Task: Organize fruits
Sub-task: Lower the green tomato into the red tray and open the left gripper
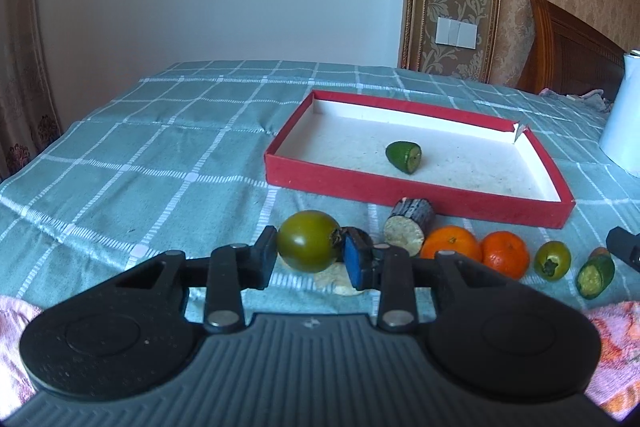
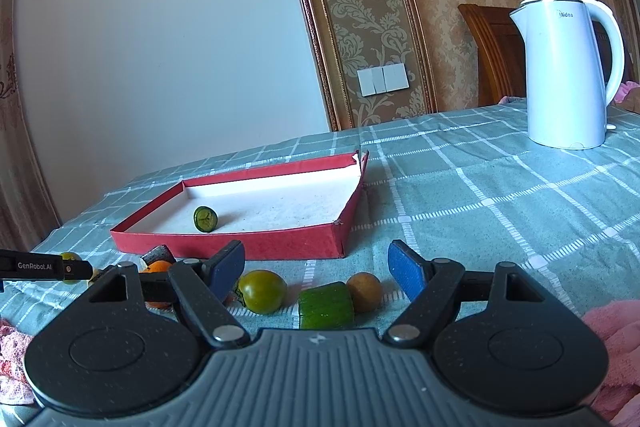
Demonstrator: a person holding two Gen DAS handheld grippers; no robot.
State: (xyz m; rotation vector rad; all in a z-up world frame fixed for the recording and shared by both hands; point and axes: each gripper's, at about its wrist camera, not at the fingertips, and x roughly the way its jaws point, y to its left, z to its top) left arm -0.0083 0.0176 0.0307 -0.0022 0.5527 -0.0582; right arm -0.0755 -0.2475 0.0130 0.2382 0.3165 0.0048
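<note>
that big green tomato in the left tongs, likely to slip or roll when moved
The green tomato looks smooth and glossy, so it may slip between the left tongs, which grip its round sides. Being near-spherical, it would probably roll in the flat red tray, like a ball.

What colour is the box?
Red outside, white inside: the box shows best in the left wrist view.

A table under a green checked cloth [image 1: 160, 131] carries a red tray [image 1: 420, 193], a white kettle [image 2: 568, 75] and fruits beyond the right gripper's fingers [image 2: 404, 271].
</note>
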